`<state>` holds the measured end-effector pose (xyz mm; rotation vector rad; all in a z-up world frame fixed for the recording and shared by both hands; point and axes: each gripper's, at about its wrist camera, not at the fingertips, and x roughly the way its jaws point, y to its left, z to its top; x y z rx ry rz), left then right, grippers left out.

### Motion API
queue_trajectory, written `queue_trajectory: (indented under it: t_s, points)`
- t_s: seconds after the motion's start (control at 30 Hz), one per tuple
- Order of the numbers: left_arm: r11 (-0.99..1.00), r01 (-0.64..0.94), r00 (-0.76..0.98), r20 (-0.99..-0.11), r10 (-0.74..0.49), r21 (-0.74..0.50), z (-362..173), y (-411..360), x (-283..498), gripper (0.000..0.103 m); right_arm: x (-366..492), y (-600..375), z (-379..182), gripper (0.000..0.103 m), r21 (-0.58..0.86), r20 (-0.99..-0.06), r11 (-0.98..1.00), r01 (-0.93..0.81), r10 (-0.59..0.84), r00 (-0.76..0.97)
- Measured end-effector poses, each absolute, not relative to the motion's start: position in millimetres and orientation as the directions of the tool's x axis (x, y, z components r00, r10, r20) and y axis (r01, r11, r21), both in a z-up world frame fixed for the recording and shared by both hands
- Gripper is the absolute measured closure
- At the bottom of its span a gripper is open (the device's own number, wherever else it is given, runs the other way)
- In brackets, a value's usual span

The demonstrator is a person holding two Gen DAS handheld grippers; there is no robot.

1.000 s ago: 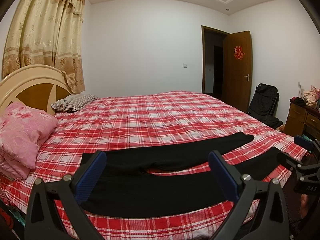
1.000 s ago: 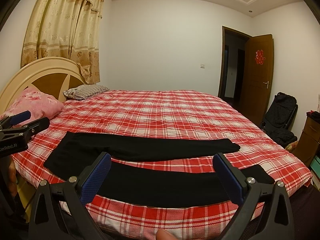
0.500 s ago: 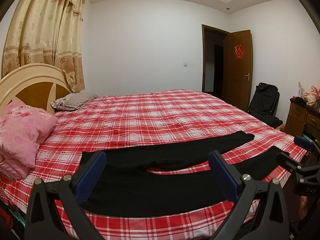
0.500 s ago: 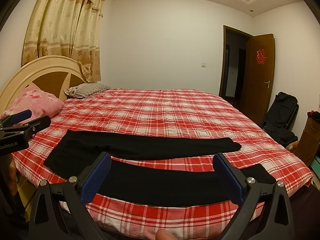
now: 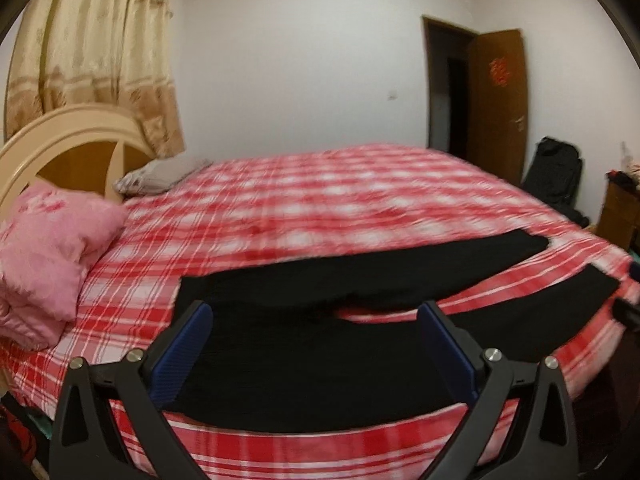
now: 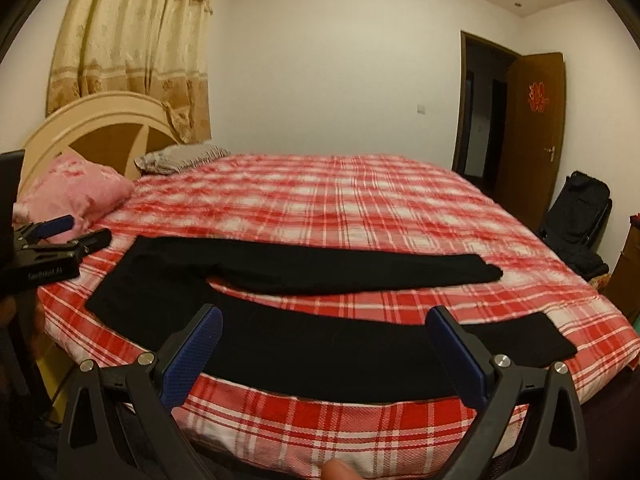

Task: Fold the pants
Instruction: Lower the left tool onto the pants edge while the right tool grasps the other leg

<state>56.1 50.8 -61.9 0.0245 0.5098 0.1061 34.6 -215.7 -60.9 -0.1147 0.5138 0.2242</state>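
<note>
Black pants (image 5: 320, 352) lie flat on the bed near its front edge, waist to the left, the two legs spread apart toward the right; they also show in the right wrist view (image 6: 304, 344). My left gripper (image 5: 314, 350) is open and empty, hovering over the waist end. My right gripper (image 6: 326, 354) is open and empty over the near leg. The left gripper also shows in the right wrist view (image 6: 60, 236) at the left edge, beside the waist.
The bed has a red plaid cover (image 6: 340, 208), a pink pillow (image 5: 48, 252), a striped pillow (image 6: 180, 158) and a rounded headboard (image 6: 92, 128). A black bag (image 6: 576, 220) stands by the open door (image 6: 532, 136). A wooden dresser (image 5: 618, 216) is at the right.
Both grippers have moved forward and down toward the pants, which now fill more of each view. Both stay open.
</note>
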Motion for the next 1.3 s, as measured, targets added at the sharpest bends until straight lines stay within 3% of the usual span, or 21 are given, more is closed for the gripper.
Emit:
queue_trajectory:
  t_s: [0.33,0.63,0.77,0.87,1.1,1.3]
  points:
    - [0.966,-0.242,0.766,-0.593,0.246,0.088,-115.4,192.1,150.0,0.0,101.4,-235.2,-104.8,0.001,-0.119,-0.609,0.975,-0.186,0.076,0.79]
    - [0.967,-0.241,0.704,-0.67,0.235,0.086,-146.9,249.0,227.9,0.0,164.6,-271.2,-105.9,0.001,-0.217,-0.621,0.969,-0.118,-0.044,0.782]
    - [0.978,-0.193,0.663,-0.725,0.187,0.075,-164.1,256.6,258.5,0.019,183.0,-283.0,-109.9,0.001,-0.221,-0.634,0.968,-0.12,-0.049,0.772]
    - [0.981,-0.189,0.65,-0.743,0.158,0.043,-172.1,268.2,273.7,0.02,197.8,-288.1,-116.6,0.002,-0.209,-0.655,0.97,-0.121,-0.047,0.755]
    - [0.982,-0.182,0.612,-0.787,0.075,-0.048,-194.8,286.4,294.9,0.02,232.2,-294.3,-129.9,0.026,-0.192,-0.709,0.971,-0.143,-0.037,0.704]
    - [0.984,-0.158,0.588,-0.808,0.029,-0.08,-208.7,290.2,299.3,0.015,257.7,-310.6,-124.8,0.028,-0.179,-0.715,0.977,-0.114,-0.05,0.697]
